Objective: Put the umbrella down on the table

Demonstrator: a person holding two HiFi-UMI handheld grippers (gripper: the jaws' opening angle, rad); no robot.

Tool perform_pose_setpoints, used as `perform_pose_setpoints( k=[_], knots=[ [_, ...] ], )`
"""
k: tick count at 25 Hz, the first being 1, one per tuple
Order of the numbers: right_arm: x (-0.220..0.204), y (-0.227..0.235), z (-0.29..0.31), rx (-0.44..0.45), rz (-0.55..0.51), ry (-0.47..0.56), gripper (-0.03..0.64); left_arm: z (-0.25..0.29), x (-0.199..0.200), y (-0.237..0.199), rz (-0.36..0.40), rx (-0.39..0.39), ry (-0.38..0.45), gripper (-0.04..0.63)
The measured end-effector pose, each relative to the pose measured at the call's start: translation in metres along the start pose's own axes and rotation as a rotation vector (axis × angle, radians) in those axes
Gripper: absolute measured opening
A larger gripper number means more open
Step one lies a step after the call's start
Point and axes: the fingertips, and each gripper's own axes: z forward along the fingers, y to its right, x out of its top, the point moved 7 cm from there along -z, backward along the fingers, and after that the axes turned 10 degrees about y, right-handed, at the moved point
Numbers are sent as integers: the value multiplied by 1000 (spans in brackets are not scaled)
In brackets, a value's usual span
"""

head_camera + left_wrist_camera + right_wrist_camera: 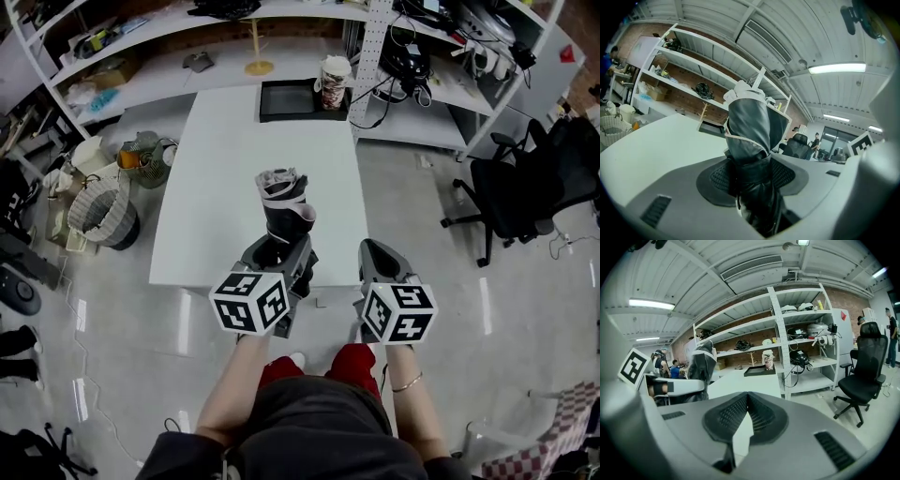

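Left tongs clamp folded umbrella; right tongs closed, empty, alongside.

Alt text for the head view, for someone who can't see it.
The left gripper holds a folded black umbrella over the near end of a white table. The right gripper, shut and empty, is beside it.

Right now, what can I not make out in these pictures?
- Umbrella lower end: buried between the left gripper's jaws in the left gripper view; under its cube in the head view.
- Table near edge: head view, partly covered by that gripper.
- Cup print: too small, head view.
- Gap between umbrella and table: no view shows it.
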Motion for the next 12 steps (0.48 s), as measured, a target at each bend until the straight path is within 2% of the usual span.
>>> perform_pose_setpoints(
  k=[12],
  knots=[
    [26, 109, 51, 145, -1, -32, 18, 84, -18, 37, -8, 194, 15, 201]
  ],
)
